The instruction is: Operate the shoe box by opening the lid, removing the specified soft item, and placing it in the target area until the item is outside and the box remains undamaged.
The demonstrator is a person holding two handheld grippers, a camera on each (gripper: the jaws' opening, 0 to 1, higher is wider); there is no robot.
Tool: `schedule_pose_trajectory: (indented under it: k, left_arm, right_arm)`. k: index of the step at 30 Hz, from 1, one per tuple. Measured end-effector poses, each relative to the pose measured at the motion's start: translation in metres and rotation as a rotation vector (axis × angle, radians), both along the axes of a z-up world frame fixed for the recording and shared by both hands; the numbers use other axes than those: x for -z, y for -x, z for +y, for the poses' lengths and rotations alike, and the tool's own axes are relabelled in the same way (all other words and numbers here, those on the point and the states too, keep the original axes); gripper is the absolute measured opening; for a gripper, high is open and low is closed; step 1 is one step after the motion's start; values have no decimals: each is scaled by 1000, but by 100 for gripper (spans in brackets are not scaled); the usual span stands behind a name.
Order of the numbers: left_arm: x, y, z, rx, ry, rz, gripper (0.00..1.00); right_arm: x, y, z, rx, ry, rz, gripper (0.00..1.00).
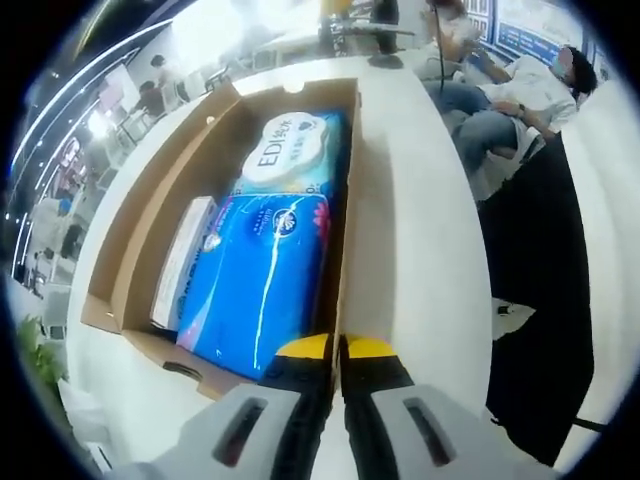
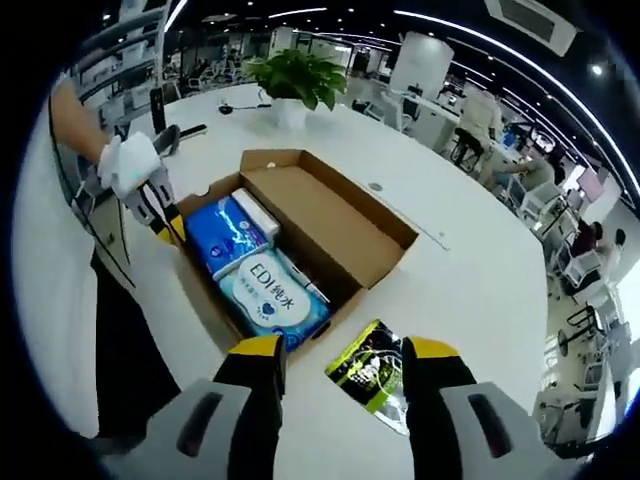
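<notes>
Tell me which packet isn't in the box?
The green-and-black packet. It lies on the table outside the box, between the right tongs. The blue packs are inside.

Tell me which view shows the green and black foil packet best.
The right gripper view: the green and black foil packet lies whole on the white table, beside the open brown cardboard box, between that gripper's fingers. The left gripper view looks into the box instead.

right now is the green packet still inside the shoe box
No, in the right gripper view the green packet lies on the white table outside the open shoe box, between the right gripper's jaws.
</notes>
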State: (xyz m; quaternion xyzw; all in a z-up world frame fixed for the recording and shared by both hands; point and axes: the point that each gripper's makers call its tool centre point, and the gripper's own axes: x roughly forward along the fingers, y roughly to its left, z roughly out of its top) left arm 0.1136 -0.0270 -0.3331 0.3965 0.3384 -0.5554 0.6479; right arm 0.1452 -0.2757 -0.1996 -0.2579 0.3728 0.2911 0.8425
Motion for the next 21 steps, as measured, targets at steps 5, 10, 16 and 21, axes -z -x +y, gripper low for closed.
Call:
schedule_pose_trajectory:
  k: [5, 10, 16, 21]
  left_arm:
    - [-2, -1, -3, 77, 32, -49, 2]
    - [0, -1, -2, 32, 4, -13, 2]
    - [1, -1, -1, 35, -37, -7, 2]
    - [1, -3, -1, 1, -40, 14, 2]
  right_arm:
    - [12, -20, -16, 21, 85, 15, 46]
    - [23, -21, 19, -196, 43, 78, 48]
    - [40, -13, 39, -272, 8, 176, 48]
    - [58, -17, 47, -376, 38, 173, 49]
